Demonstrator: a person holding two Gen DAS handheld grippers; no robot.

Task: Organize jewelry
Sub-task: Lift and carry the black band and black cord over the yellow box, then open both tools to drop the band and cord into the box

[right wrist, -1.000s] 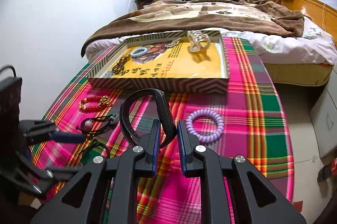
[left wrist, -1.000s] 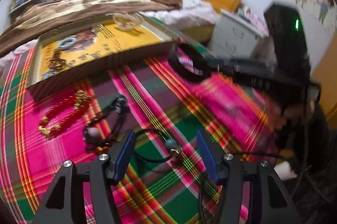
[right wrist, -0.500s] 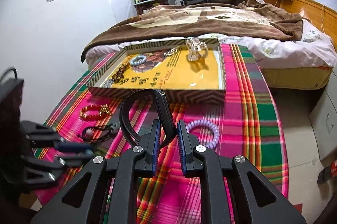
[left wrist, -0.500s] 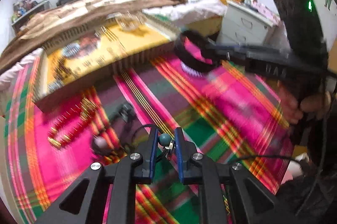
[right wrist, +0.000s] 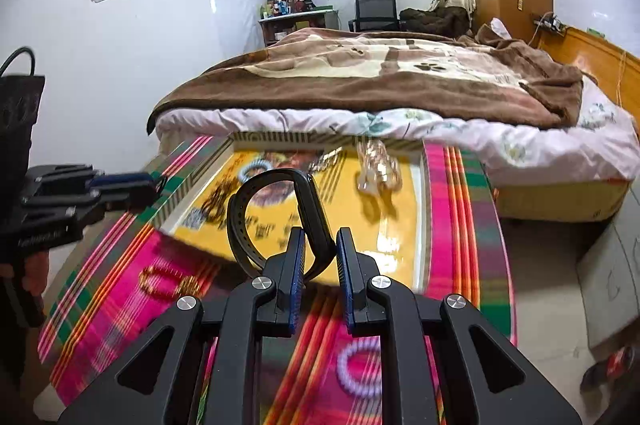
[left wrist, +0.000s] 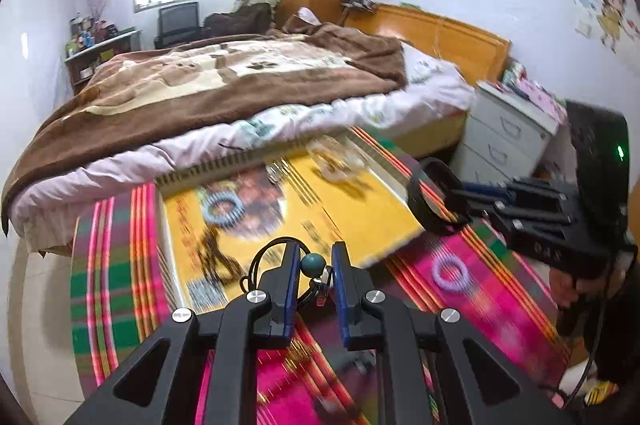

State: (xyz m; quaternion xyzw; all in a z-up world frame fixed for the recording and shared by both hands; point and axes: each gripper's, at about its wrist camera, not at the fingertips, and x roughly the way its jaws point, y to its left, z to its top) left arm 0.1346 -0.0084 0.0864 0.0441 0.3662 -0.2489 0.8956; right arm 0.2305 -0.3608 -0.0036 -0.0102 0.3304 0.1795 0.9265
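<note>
- Jewelry is partly sorted: the tray (left wrist: 384, 225) with the yellow printed floor already holds a pale blue coil ring (left wrist: 223, 207), a dark beaded strand (left wrist: 216, 257) and a clear chunky bracelet (right wrist: 378, 165) near its far end.
- Your left claw (left wrist: 314, 267) has just been closing, and its pads now clamp a black cord necklace (left wrist: 264, 257) by its teal bead (left wrist: 312, 263), held in the air above the near edge of the tray.
- Your right claw (right wrist: 319, 251) is clamped on the black wristband (right wrist: 276, 213), whose loop stands up in front of the fingers, also over the tray's near side.
- Left on the plaid cloth of the bench (right wrist: 464, 225): a red and gold bead bracelet (right wrist: 168, 281) near the tray's front wall, and a lilac coil hair tie (left wrist: 450, 273) further out.
- Blur hides some small dark pieces below the left claw, so you cannot count on that patch being cleared.
- By my reckoning you are about halfway: two pieces are in hand and ready to set down in the tray, and at least two more pickups follow.
</note>
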